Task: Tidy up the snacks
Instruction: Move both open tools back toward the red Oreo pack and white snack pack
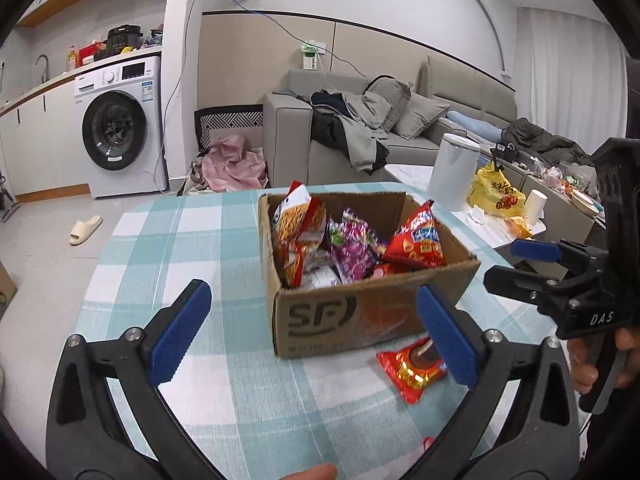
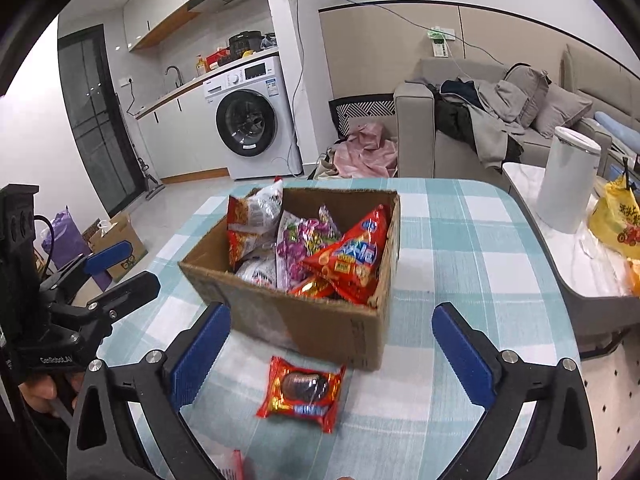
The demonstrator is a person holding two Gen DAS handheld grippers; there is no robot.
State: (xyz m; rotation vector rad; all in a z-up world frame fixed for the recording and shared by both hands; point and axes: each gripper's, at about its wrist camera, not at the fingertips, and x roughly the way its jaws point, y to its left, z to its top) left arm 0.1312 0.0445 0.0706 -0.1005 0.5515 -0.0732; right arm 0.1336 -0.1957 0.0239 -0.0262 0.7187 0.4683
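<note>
Both grippers stand fully released, with nothing between the pads. The left gripper (image 1: 316, 332) and the right gripper (image 2: 332, 354) hover above the checked tablecloth (image 1: 192, 240), side by side.

**Location of work item.** The red snack packet (image 2: 301, 393) lies flat on the cloth, between and just below the right fingers (image 2: 200, 354), and close beside the inner face of the left gripper's right-hand finger (image 1: 448, 336). It rests just in front of the cardboard box (image 2: 320, 328), apart from its near wall.

**Handling.** The packet appears light, soft and crinkly, with a slick foil film; its filling is probably crushable. Grip across the short width at mid-body, or on a crimped end seal, using light pressure. A flat packet gives little edge to catch, so the fingers must come down close to the cloth.

**Surroundings.** The box ahead of the fingers already holds several upright snack bags (image 2: 344, 256), leaving limited free space near the front. Its near wall is the obstacle to clear when lifting over. Another red wrapper edge (image 2: 236, 464) shows below the fingers. A white canister (image 2: 568, 180) and a yellow bag (image 2: 616, 216) sit well off to the right, on a separate table.
</note>
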